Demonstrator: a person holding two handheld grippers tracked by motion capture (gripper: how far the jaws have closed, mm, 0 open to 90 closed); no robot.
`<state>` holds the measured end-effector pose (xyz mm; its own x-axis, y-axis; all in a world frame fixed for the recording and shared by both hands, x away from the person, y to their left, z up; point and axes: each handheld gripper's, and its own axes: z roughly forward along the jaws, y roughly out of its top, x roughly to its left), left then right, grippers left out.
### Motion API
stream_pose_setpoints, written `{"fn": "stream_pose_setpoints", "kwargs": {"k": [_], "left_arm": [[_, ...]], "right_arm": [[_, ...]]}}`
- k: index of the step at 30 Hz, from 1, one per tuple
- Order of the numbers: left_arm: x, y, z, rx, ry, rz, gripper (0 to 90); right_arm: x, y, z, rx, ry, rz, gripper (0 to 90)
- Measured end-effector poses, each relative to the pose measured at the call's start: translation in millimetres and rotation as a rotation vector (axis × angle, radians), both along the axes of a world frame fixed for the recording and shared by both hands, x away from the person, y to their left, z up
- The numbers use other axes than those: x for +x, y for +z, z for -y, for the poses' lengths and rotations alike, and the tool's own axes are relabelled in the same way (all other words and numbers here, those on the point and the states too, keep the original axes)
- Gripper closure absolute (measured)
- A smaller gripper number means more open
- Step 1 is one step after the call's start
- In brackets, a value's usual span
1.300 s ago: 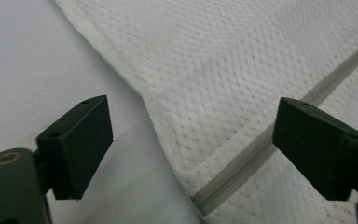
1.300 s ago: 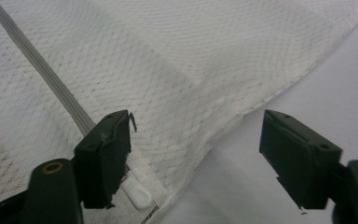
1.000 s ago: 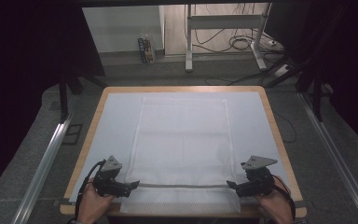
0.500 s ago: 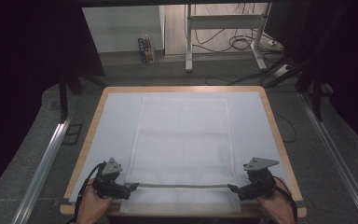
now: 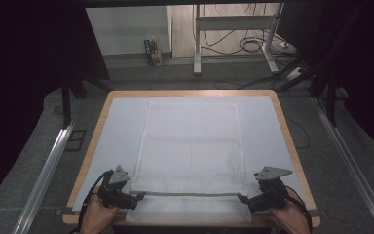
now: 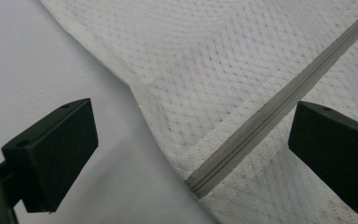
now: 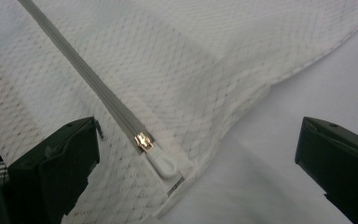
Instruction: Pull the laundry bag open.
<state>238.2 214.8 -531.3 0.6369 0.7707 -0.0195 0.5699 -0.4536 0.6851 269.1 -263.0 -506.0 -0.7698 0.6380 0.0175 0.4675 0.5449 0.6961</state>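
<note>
A white mesh bag (image 5: 191, 146) lies flat on the table, and a grey zipper (image 5: 190, 194) runs across its near end. At the zipper's left end my left gripper (image 5: 139, 196) rests low. In the left gripper view it (image 6: 193, 135) is open, and the zipper's closed end (image 6: 200, 184) lies between the jaws, untouched. My right gripper (image 5: 241, 199) is at the zipper's right end. There its jaws (image 7: 198, 154) have just been opening and stand wide. The white zipper pull (image 7: 161, 161) lies between them, free of both pads.
A pale sheet covers the wooden-edged table (image 5: 292, 146). Beyond the far edge, a metal stand (image 5: 233, 34) and cables sit on the floor. Metal rails (image 5: 44, 170) run along both sides of the table.
</note>
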Motion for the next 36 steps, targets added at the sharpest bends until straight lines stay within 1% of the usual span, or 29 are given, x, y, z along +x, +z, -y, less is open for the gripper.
{"fn": "stream_pose_setpoints", "kwargs": {"k": [1, 3, 4, 7, 8, 9, 12, 13, 14, 15, 16, 17, 18, 20, 21, 23, 24, 25, 28, 29, 30, 31, 32, 33, 34, 35, 36], "left_arm": [[0.0, 0.0, 0.0, 0.0, 0.0, 0.0, 1.3], [-0.2, 0.2, -0.3, -0.001, 0.001, 0.003, 1.4], [-0.1, 0.2, -0.3, 0.0, 0.001, 0.003, 1.4], [0.1, -0.2, -0.1, 0.002, -0.001, 0.001, 1.4], [0.1, -0.4, 0.2, 0.004, 0.0, 0.0, 1.5], [0.3, -0.5, 0.3, 0.011, -0.002, -0.001, 1.4], [0.5, -0.9, 0.4, 0.011, -0.003, -0.002, 1.5], [0.5, -0.9, 0.4, 0.011, -0.003, -0.002, 1.6], [0.6, -0.9, 0.5, 0.012, -0.004, -0.003, 1.6], [0.6, -1.0, 0.7, 0.013, -0.005, -0.003, 1.6], [0.8, -1.3, 1.1, 0.018, -0.008, -0.006, 1.6], [0.8, -1.3, 1.1, 0.018, -0.008, -0.006, 1.6], [1.0, -1.6, 1.5, 0.021, -0.011, -0.007, 1.7], [1.0, -1.8, 2.4, 0.025, -0.012, -0.007, 1.7], [1.0, -1.8, 2.4, 0.025, -0.012, -0.007, 1.7], [0.9, -1.8, 2.9, 0.028, -0.012, -0.005, 1.7], [0.9, -1.8, 2.9, 0.028, -0.012, -0.005, 1.7], [0.9, -1.7, 2.8, 0.029, -0.011, -0.004, 1.7], [0.8, -1.6, 3.0, 0.029, -0.012, -0.001, 1.8], [0.8, -1.5, 3.0, 0.03, -0.011, -0.001, 1.8], [0.7, -1.5, 3.1, 0.032, -0.012, -0.001, 1.8], [0.7, -1.5, 3.2, 0.033, -0.012, 0.0, 1.8], [0.6, -1.4, 3.4, 0.033, -0.013, 0.0, 1.8], [0.5, -1.4, 3.5, 0.034, -0.013, 0.0, 1.9], [0.5, -1.5, 3.7, 0.035, -0.014, 0.001, 1.9], [0.5, -1.5, 3.7, 0.035, -0.014, 0.001, 1.9], [0.6, -1.6, 3.9, 0.036, -0.014, 0.001, 1.9]], "right_arm": [[0.0, 0.0, 0.0, 0.0, 0.0, 0.0, 0.0], [-3.5, -1.8, -0.6, -0.015, -0.007, 0.007, 0.0], [-4.8, -2.3, -1.1, -0.016, -0.019, 0.002, 0.0], [-7.9, -3.8, -1.5, -0.029, -0.003, -0.011, 0.0], [-12.2, -5.7, -3.0, -0.066, 0.011, -0.004, 0.0], [-14.0, -6.7, -3.9, -0.081, 0.017, -0.008, 0.0], [-16.5, -10.4, -5.8, -0.11, 0.026, -0.035, 0.0], [-16.5, -10.4, -5.8, -0.11, 0.026, -0.035, 0.0], [-16.3, -11.8, -6.9, -0.127, 0.025, -0.038, 1.6], [-16.0, -12.4, -7.8, -0.134, 0.023, -0.039, 3.5], [-15.4, -13.3, -8.9, -0.139, 0.022, -0.036, 8.2], [-15.4, -13.3, -8.9, -0.139, 0.022, -0.036, 8.2], [-15.0, -14.8, -10.6, -0.155, 0.025, -0.043, 10.7], [-15.4, -14.5, -10.6, -0.154, 0.027, -0.042, 13.4], [-15.4, -14.5, -10.6, -0.154, 0.027, -0.042, 13.4], [-15.9, -13.3, -11.4, -0.154, 0.02, -0.054, 20.1], [-15.9, -13.3, -11.4, -0.154, 0.02, -0.054, 20.1], [-18.5, -11.5, -13.2, -0.158, 0.015, -0.057, 27.3], [-20.8, -10.2, -14.8, -0.159, 0.005, -0.065, 33.8], [-20.8, -10.2, -14.8, -0.159, 0.005, -0.065, 33.8], [-21.8, -9.7, -15.5, -0.158, -0.003, -0.065, 38.3], [-21.8, -9.7, -15.5, -0.158, -0.003, -0.065, 38.3], [-22.1, -9.5, -15.3, -0.157, -0.004, -0.062, 40.2], [-22.3, -9.2, -14.6, -0.151, -0.012, -0.06, 44.3], [-22.2, -8.7, -13.0, -0.138, -0.03, -0.059, 51.8], [-22.2, -8.7, -13.0, -0.138, -0.03, -0.059, 51.8], [-23.0, -8.5, -13.4, -0.141, -0.025, -0.051, 56.0]]}}
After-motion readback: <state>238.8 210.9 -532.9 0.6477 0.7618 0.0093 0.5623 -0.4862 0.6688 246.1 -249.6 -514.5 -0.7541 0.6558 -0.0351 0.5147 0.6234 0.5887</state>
